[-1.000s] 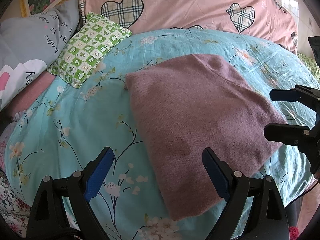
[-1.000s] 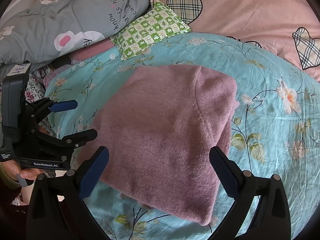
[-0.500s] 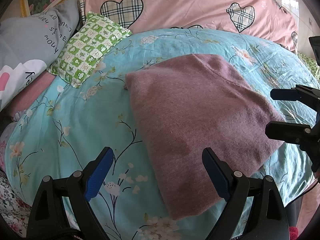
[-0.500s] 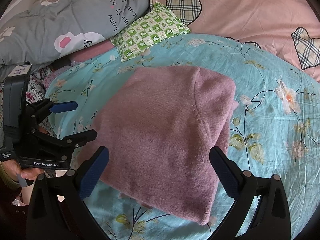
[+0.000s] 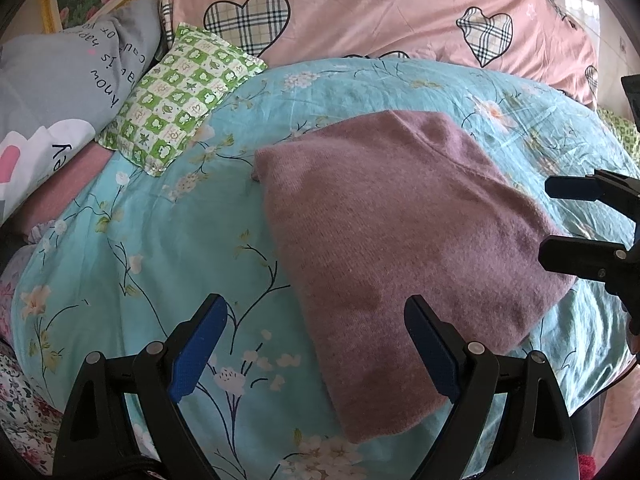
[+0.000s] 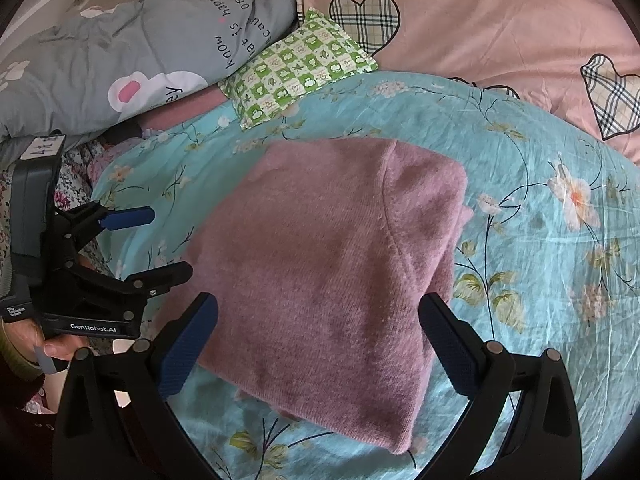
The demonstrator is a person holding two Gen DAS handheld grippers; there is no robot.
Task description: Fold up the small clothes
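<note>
On the bed before me, item by item.

1. Turquoise floral bedspread (image 5: 168, 240) (image 6: 540, 280): covers the whole working surface; it bears everything listed below.

2. Mauve knitted garment (image 5: 392, 232) (image 6: 332, 264): the task's thing. It lies folded into a compact, roughly rectangular stack, flat on the bedspread, near its middle. A curved seam runs down the upper layer in the right wrist view. Lower layers show at the right-hand edge of the stack there.

3. My left gripper (image 5: 316, 344) (image 6: 164, 240): spread wide, nothing between its blue pads. It hangs over the bedspread at the garment's left edge; in its own view one finger stands over bare bedspread and the other over the knit. I cannot tell whether it touches the cloth. A person's hand (image 6: 48, 344) holds its handle, low at the left of the right wrist view.

4. My right gripper (image 6: 316, 340) (image 5: 560, 216): likewise released and holding nothing, its fingers straddling the near part of the stack from above.

5. Green-and-white checked pillow (image 5: 180, 92) (image 6: 300, 64): beyond the garment, apart from it, at the head of the bedspread.

6. Grey printed pillow (image 5: 60, 88) (image 6: 120, 52): left of the checked pillow, touching it.

7. Pink bedding with plaid hearts (image 5: 380, 12) (image 6: 500, 28): behind the bedspread, across the back.

8. Containers: I see no bin, basket or drawer; the garment sits on open bedding.
</note>
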